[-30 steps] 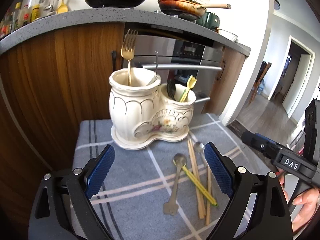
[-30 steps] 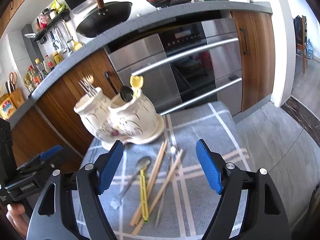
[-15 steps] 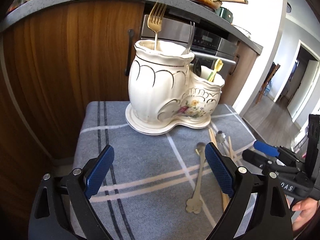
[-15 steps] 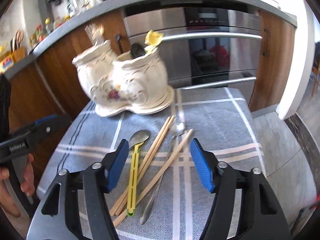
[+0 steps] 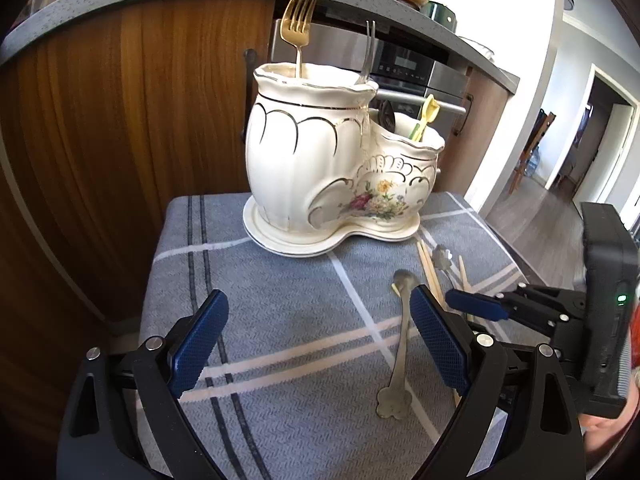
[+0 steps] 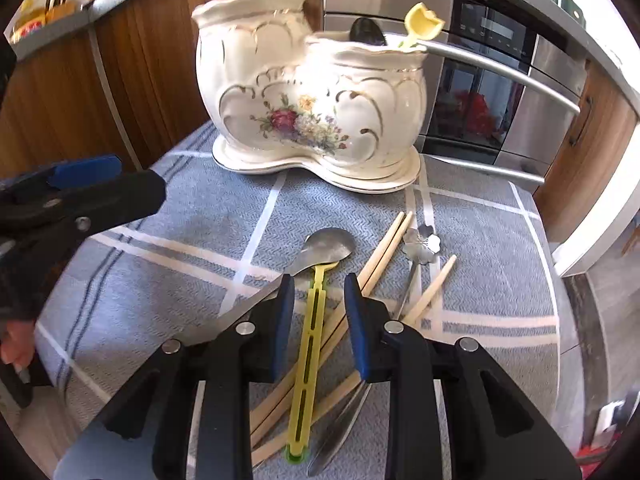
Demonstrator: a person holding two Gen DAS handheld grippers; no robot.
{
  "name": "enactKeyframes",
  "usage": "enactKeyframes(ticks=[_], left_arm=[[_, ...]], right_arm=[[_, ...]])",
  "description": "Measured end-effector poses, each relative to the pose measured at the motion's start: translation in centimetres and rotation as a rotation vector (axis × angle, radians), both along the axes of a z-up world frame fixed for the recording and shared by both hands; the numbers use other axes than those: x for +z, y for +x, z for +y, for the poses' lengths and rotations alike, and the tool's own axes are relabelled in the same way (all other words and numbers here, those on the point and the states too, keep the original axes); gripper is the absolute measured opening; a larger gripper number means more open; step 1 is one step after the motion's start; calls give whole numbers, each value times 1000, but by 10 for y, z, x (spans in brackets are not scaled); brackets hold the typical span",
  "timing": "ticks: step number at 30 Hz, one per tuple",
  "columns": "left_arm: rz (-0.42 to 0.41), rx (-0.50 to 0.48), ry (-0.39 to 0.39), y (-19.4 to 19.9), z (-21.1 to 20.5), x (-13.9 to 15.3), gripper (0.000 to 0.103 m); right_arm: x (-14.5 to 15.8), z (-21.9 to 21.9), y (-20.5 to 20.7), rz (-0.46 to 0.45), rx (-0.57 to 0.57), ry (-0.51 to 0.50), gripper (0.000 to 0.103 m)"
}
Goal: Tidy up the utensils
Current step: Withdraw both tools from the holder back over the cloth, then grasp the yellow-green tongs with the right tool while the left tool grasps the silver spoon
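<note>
My right gripper [image 6: 318,304] is closing its jaws around the yellow utensil [image 6: 308,364], which lies on the grey cloth [image 6: 200,240] among chopsticks [image 6: 384,252] before the ceramic holder [image 6: 304,92], pads not yet touching. My left gripper [image 5: 320,344] hangs spread wide, empty.

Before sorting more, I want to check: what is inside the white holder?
The white holder shows two forks in its tall part, a dark spoon and a yellow utensil in the low part. Their lower ends are hidden.

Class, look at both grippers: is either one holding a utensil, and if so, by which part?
Neither holds anything yet. The left gripper is open over bare cloth. The right gripper is closing around the yellow utensil's handle, near its upper end, pads not touching.
</note>
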State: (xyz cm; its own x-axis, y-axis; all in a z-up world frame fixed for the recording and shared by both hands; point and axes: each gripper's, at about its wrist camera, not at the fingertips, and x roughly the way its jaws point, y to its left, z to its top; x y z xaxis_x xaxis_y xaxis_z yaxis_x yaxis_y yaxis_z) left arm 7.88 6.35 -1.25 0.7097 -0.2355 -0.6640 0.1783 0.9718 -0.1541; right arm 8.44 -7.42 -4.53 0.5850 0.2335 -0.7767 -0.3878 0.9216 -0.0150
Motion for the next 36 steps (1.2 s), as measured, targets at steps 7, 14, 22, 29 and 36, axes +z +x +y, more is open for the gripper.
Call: enactKeyframes(ticks=[7, 14, 22, 29, 36], left_arm=[[1, -7, -5, 0, 1, -1, 92], [6, -10, -1, 0, -1, -2, 92], [10, -9, 0, 1, -3, -3, 92], [9, -15, 4, 1, -3, -3, 92], [14, -8, -5, 2, -3, -3, 92]], right_arm=[[-10, 9, 6, 4, 12, -86, 24], [-12, 18, 2, -25, 56, -158, 22], [-14, 24, -1, -20, 71, -163, 12], [-7, 2, 4, 25, 19, -8, 10], [10, -18, -3, 2, -11, 92, 10]])
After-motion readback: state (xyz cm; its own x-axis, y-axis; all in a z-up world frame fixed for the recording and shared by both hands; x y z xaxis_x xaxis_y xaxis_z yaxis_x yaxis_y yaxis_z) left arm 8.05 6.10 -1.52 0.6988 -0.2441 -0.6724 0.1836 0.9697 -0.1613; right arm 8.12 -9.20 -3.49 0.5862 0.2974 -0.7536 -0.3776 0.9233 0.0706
